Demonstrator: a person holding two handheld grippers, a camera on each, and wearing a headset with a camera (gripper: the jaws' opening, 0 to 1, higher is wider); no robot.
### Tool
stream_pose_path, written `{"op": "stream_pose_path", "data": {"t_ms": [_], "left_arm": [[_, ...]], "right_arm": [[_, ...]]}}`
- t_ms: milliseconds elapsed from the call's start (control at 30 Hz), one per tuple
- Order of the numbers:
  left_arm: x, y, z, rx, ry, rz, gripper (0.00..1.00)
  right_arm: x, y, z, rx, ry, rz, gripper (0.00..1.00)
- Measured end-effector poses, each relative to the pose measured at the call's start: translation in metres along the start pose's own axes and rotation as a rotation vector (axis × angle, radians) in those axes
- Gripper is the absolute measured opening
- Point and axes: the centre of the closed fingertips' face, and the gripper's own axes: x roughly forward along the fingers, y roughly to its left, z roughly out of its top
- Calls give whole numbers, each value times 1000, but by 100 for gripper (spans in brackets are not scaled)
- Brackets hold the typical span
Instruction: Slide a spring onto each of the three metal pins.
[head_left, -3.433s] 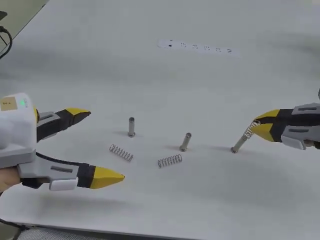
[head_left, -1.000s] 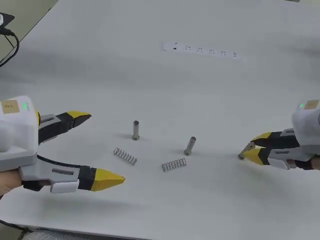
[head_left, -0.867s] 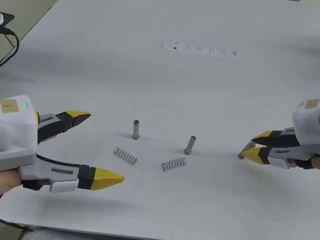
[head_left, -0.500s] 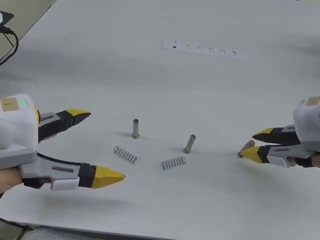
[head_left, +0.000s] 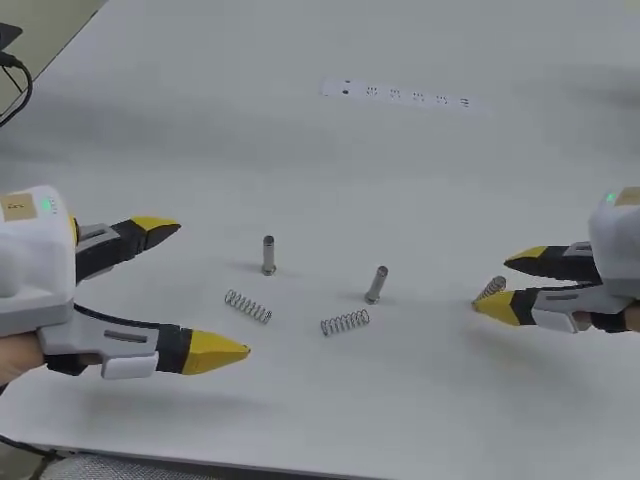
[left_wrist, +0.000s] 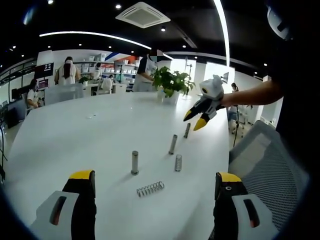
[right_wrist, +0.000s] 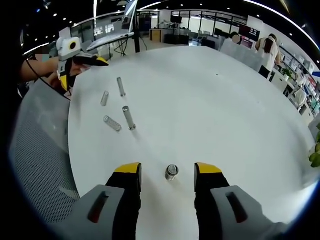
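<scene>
Three metal pins stand on the white table (head_left: 330, 180). The right pin (head_left: 490, 290) wears a spring and stands between the jaws of my right gripper (head_left: 500, 285), which is open and apart from it; from above it shows as the sprung pin (right_wrist: 172, 172) inside my right gripper (right_wrist: 169, 168). The left pin (head_left: 268, 253) and the middle pin (head_left: 377, 283) are bare. One loose spring (head_left: 247, 306) lies by the left pin, another spring (head_left: 345, 322) by the middle pin. My left gripper (head_left: 200, 290) hovers wide open at the left, holding nothing.
A white power strip (head_left: 405, 95) lies far back on the table. The table's near edge runs just below the left gripper. In the left gripper view, people and a potted plant (left_wrist: 172, 82) stand beyond the far side.
My right gripper pushed the spring down the right pin, then opened and let go of it. The left gripper stayed put.
</scene>
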Motion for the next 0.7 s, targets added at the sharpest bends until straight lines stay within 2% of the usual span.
{"op": "stream_pose_path", "data": {"t_ms": [400, 467, 700], "left_arm": [[-1, 0, 0, -2, -2, 2, 97], [-2, 0, 0, -2, 0, 2, 97], [-2, 0, 0, -1, -2, 1, 97]], "right_arm": [[-12, 9, 7, -25, -23, 2, 42], [-15, 11, 9, -55, -20, -2, 42], [-24, 22, 20, -87, -49, 13, 44]]}}
